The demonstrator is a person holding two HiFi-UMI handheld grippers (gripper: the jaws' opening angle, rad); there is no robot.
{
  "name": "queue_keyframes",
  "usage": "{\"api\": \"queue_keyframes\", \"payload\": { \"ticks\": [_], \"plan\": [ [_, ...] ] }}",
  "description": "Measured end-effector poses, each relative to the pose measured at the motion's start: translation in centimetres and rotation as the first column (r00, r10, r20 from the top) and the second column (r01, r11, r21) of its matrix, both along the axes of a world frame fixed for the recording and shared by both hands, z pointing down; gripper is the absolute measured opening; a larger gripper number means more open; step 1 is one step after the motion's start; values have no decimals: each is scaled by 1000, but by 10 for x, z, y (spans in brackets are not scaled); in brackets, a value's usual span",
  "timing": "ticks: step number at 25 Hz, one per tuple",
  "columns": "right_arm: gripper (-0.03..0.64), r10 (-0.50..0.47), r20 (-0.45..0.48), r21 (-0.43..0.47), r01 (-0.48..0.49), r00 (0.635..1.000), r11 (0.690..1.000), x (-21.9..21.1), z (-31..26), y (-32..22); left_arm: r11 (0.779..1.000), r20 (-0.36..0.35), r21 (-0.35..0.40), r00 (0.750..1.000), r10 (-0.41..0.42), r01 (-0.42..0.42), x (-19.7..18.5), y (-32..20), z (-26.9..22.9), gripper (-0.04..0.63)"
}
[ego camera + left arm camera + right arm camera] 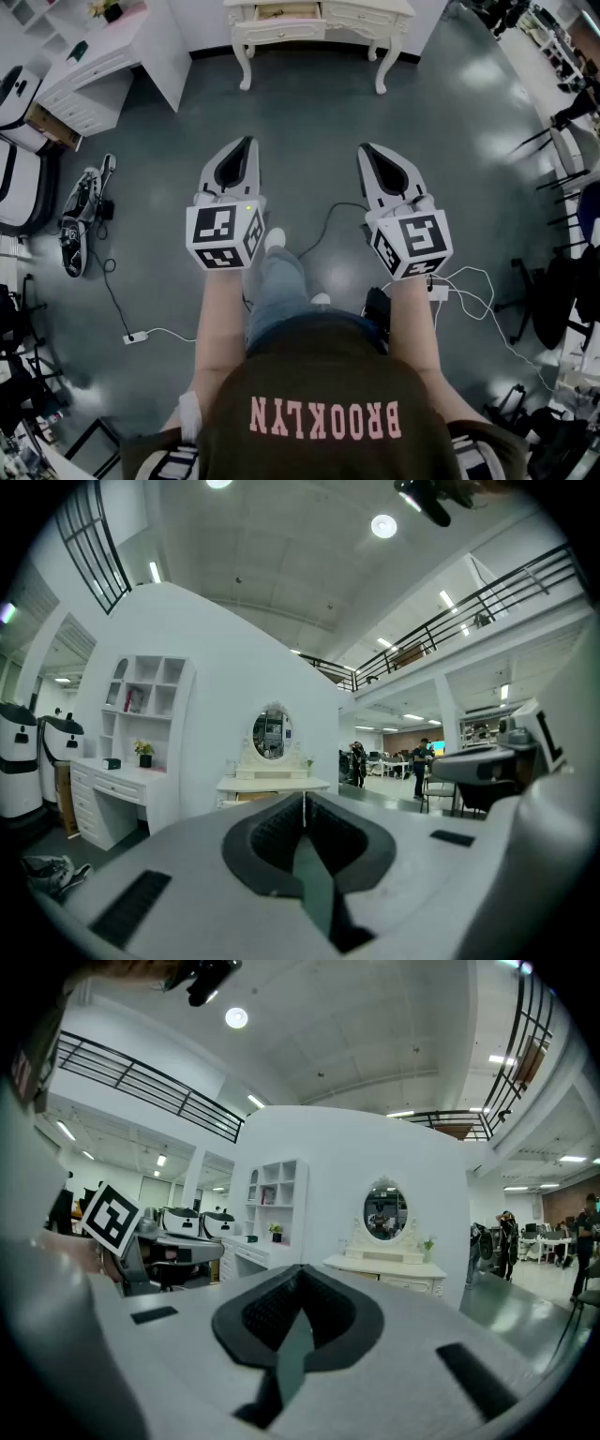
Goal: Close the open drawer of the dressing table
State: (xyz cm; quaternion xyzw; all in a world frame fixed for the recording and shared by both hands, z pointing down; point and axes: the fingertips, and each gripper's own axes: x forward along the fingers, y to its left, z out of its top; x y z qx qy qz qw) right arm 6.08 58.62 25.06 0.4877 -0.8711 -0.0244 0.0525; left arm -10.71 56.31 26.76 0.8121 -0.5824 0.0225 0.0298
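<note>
The white dressing table point(323, 21) stands at the far end of the grey floor, with its left drawer point(286, 11) pulled out and showing a wooden inside. It is well ahead of both grippers. My left gripper point(249, 141) and right gripper point(363, 148) are held level side by side, both shut with nothing between the jaws. In the left gripper view the left gripper point(304, 797) points at the table point(274, 786) under its oval mirror point(271, 735). In the right gripper view the right gripper point(300, 1269) has the table point(386, 1272) a little to its right.
A white desk with shelves point(103, 66) stands at the left wall. Shoes point(80, 211) and a cable with a power strip point(137, 337) lie on the floor at left. More cables point(469, 281) trail at right, near dark chairs point(567, 141).
</note>
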Motion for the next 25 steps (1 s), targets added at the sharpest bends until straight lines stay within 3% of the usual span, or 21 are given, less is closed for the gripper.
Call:
{"api": "queue_keyframes", "payload": {
  "ticks": [18,25],
  "plan": [
    [-5,24,-32,-20,-25,999,999,-87,-5,-208,998,-31,-19,998,61,-62,-74,-222,-7,8],
    [-5,55,-29,-11,-55,998,998,-116,-6,-253,993,-23,-12,993,119,-119,-87,-272,-6,8]
  ]
}}
